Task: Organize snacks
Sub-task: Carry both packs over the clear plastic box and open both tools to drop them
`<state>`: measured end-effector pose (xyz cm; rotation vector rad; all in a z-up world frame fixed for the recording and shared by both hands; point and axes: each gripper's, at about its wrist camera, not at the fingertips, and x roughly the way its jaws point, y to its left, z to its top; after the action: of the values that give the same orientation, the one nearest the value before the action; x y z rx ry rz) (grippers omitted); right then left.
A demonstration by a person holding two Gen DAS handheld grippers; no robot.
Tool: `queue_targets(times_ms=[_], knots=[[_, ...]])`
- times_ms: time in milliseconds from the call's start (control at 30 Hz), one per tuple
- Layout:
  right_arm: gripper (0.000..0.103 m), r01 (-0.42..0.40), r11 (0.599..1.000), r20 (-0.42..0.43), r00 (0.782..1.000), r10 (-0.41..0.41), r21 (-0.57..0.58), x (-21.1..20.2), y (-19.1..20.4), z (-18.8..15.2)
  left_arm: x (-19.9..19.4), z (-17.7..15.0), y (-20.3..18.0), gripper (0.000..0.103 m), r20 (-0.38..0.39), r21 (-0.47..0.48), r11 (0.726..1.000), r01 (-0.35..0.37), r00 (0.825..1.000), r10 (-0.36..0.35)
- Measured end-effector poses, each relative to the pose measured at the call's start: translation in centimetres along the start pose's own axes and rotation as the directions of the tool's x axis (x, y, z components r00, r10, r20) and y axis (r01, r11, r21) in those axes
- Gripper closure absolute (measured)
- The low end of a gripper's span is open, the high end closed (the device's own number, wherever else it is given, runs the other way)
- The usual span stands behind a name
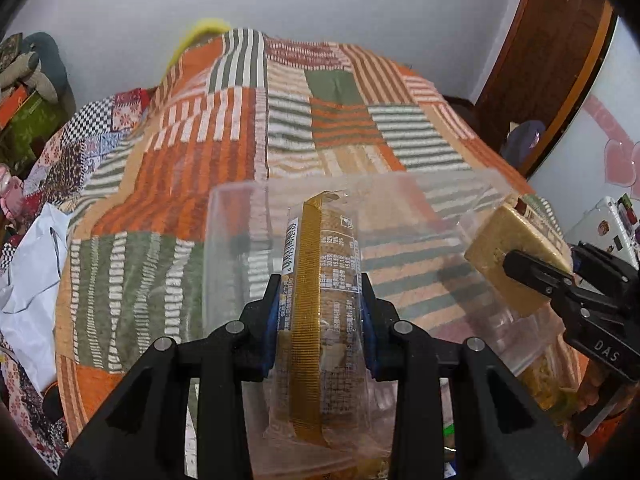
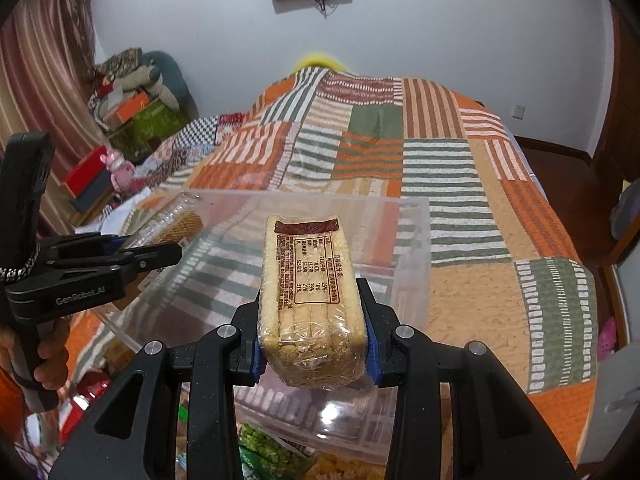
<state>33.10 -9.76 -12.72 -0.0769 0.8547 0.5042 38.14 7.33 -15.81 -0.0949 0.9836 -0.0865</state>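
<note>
My left gripper (image 1: 320, 300) is shut on a clear-wrapped biscuit pack with a gold seam strip (image 1: 320, 280), held above a clear plastic box (image 1: 224, 240) on the bed. My right gripper (image 2: 312, 320) is shut on a wrapped block of pale wafer cakes (image 2: 308, 280) with a brown label, held over the same box (image 2: 412, 248). In the left wrist view the right gripper (image 1: 532, 276) holds the block (image 1: 516, 252) at the box's right side. In the right wrist view the left gripper (image 2: 160, 256) and its pack (image 2: 176, 220) are at the box's left.
The box rests on a patchwork bedspread of orange, green and white stripes (image 2: 460, 184). More snack bags, green and yellow (image 2: 272, 456), lie below the box's near edge. Boxes and cushions (image 2: 136, 116) are piled left of the bed. A wooden door (image 1: 560, 40) stands right.
</note>
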Motion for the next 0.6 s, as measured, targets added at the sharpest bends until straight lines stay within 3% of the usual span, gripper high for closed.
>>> queue_targets(times_ms=[233, 600], knots=[[0.067, 0.004, 1.0, -0.036, 0.999, -0.005, -0.031, 0.3, 0.4, 0.1, 0.1, -0.8, -0.1, 0.068, -0.014, 0.016, 1.0, -0.004, 1.0, 0.004], [0.066, -0.005, 0.999, 0.032, 0.999, 0.006, -0.038, -3.3, 0.8, 0.9, -3.8, -2.0, -0.3, 0.067, 0.058, 0.041, 0.999, -0.012, 0.998, 0.009]])
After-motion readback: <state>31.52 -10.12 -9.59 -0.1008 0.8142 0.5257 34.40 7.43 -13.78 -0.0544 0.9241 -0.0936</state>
